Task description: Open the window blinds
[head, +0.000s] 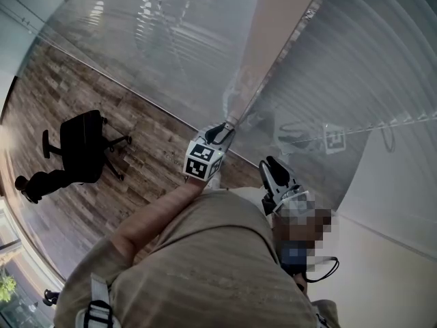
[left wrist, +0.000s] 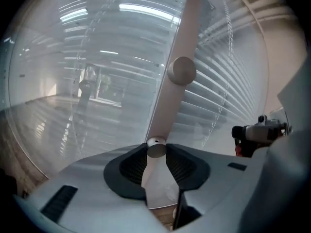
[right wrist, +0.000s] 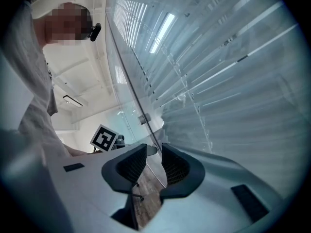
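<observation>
Left fingers clamp the blind wand, right fingers gape empty

The left gripper (left wrist: 156, 152) pinches the silver-tipped wand (left wrist: 156, 147) between its fingers (left wrist: 133, 166), in front of the pale post (left wrist: 187, 28) with the blinds (left wrist: 228, 96) beside it. To the right, the right gripper (right wrist: 153, 161) has its fingers (right wrist: 127, 166) apart, holding nothing.

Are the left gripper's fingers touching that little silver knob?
Touching. Left gripper view shows the silver knob pinched between both fingers, no gap either side.
</observation>
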The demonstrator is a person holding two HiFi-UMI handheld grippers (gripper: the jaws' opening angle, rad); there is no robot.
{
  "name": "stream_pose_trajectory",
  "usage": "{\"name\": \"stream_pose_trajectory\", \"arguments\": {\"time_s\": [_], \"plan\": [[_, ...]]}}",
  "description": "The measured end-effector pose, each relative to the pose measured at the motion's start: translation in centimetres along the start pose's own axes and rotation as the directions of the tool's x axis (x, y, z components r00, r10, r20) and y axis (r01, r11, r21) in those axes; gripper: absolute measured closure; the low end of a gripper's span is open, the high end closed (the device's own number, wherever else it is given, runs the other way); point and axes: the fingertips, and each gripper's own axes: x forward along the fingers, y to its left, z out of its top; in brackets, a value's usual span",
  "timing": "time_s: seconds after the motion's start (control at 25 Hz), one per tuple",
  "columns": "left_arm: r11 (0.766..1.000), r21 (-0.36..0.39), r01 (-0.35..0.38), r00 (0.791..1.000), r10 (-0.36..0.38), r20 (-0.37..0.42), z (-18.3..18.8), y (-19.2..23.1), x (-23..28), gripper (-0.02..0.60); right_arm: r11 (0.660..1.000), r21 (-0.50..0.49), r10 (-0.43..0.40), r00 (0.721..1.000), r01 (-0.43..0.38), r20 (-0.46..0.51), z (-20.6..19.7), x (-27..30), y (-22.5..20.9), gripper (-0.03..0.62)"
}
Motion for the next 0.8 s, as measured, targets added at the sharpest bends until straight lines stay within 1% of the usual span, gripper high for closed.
{"name": "stream_pose_trajectory", "arguments": {"time_s": [0.08,0.16,0.2,0.24,0.28,0.32,0.36,0.44,0.52,0.56,0.6,0.64,0.68,0.72,0.76,0.8], "plan": [[0.997,-0.070,0.025,1.000,-0.024,0.007,-0.06,0.04,0.05,0.446,1.000,0.001,0.000,1.000,0.000,0.000,-0.10,0.03,-0.06,0.491],[0.986,-0.156,0.060,0.998,-0.058,0.018,-0.05,0.13,0.04,0.446,1.000,0.001,0.001,1.000,-0.001,0.002,-0.04,0.10,-0.06,0.491],[0.974,-0.211,0.084,0.996,-0.080,0.027,-0.01,0.19,0.01,0.446,1.000,0.002,0.001,1.000,-0.001,0.003,0.03,0.14,-0.03,0.491],[0.956,-0.273,0.110,0.994,-0.104,0.037,0.04,0.25,-0.03,0.448,1.000,0.002,0.000,1.000,0.000,0.003,0.11,0.20,0.02,0.491],[0.931,-0.339,0.138,0.990,-0.129,0.051,0.10,0.33,-0.08,0.448,1.000,0.001,0.000,1.000,0.000,0.002,0.18,0.26,0.07,0.491],[0.898,-0.407,0.167,0.986,-0.152,0.067,0.14,0.42,-0.10,0.448,1.000,0.001,-0.001,1.000,0.001,0.001,0.21,0.32,0.11,0.491],[0.859,-0.473,0.195,0.981,-0.175,0.088,0.14,0.51,-0.10,0.448,1.000,0.002,-0.001,1.000,0.001,0.001,0.19,0.37,0.11,0.491],[0.773,-0.582,0.253,0.967,-0.215,0.135,0.05,0.57,0.05,0.448,1.000,0.003,-0.001,1.000,0.001,0.001,0.07,0.42,0.03,0.491],[0.683,-0.659,0.316,0.948,-0.256,0.189,0.11,0.42,0.26,0.448,1.000,0.004,0.000,1.000,0.000,0.000,-0.08,0.41,-0.12,0.491],[0.643,-0.685,0.343,0.938,-0.272,0.214,0.20,0.32,0.34,0.448,1.000,0.003,0.001,1.000,-0.001,0.000,-0.11,0.40,-0.18,0.491],[0.613,-0.702,0.363,0.930,-0.284,0.233,0.27,0.25,0.38,0.448,1.000,0.003,0.002,1.000,-0.002,0.000,-0.12,0.39,-0.20,0.491],[0.594,-0.711,0.377,0.924,-0.292,0.245,0.32,0.20,0.38,0.448,1.000,0.002,0.002,1.000,-0.002,0.000,-0.12,0.39,-0.16,0.491],[0.583,-0.715,0.386,0.920,-0.298,0.253,0.33,0.18,0.33,0.448,1.000,0.002,0.003,1.000,-0.003,-0.001,-0.15,0.39,-0.06,0.491],[0.579,-0.715,0.392,0.918,-0.302,0.258,0.33,0.17,0.25,0.448,1.000,0.002,0.003,1.000,-0.003,-0.002,-0.19,0.40,0.09,0.491],[0.582,-0.711,0.394,0.917,-0.303,0.260,0.33,0.19,0.16,0.448,1.000,0.003,0.003,1.000,-0.003,-0.003,-0.23,0.44,0.24,0.491],[0.594,-0.702,0.392,0.918,-0.299,0.260,0.37,0.24,0.09,0.448,1.000,0.003,0.004,1.000,-0.004,-0.005,-0.25,0.51,0.36,0.491]]}}
